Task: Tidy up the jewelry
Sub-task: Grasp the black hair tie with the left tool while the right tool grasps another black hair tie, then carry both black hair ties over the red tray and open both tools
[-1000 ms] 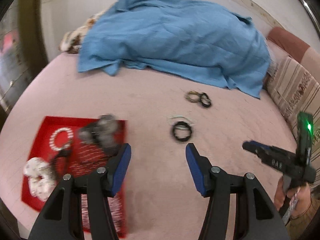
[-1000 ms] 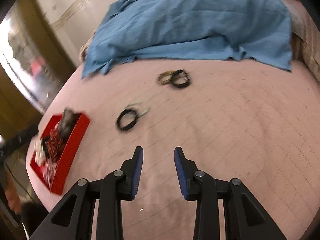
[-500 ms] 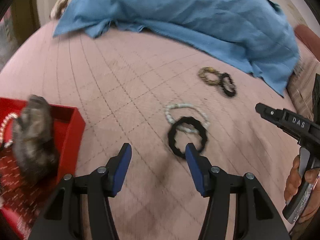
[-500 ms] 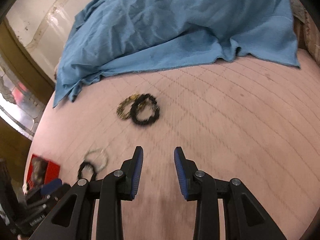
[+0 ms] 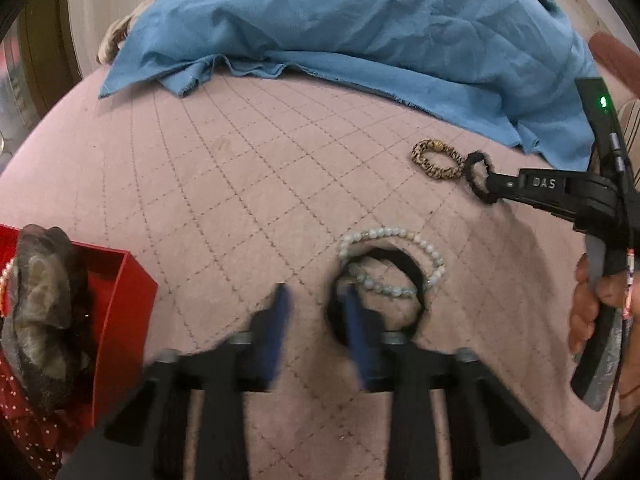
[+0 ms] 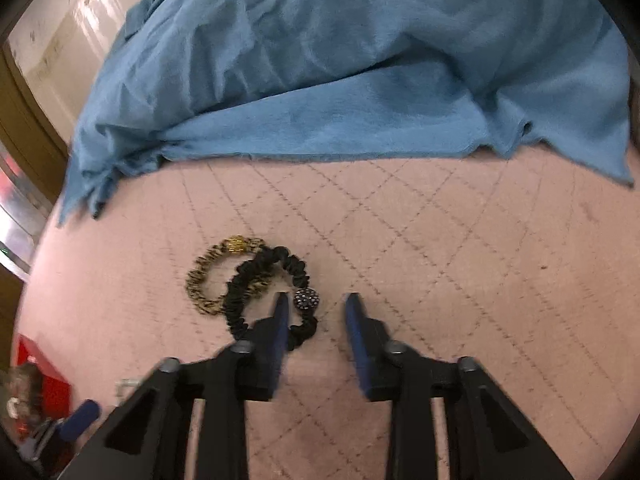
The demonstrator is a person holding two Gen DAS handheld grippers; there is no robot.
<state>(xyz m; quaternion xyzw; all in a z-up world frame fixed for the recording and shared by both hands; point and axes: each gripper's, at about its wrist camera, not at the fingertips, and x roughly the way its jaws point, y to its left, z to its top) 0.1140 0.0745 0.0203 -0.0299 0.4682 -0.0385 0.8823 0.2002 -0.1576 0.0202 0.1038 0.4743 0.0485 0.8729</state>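
In the left wrist view my left gripper is open, low over the pink quilted bed; its right finger rests at the near rim of a black band that lies under a pale bead bracelet. A red tray at left holds a grey scrunchie. In the right wrist view my right gripper is open; its left finger sits inside a black scrunchie with a beaded ball, which overlaps a leopard scrunchie. The right gripper also shows at that pair in the left wrist view.
A crumpled blue sheet covers the far part of the bed. A striped cushion edge is at far right. The red tray shows at lower left in the right wrist view.
Both grippers have moved forward and down. The left has narrowed and reached the black band and bead bracelet. The right has reached the black scrunchie.
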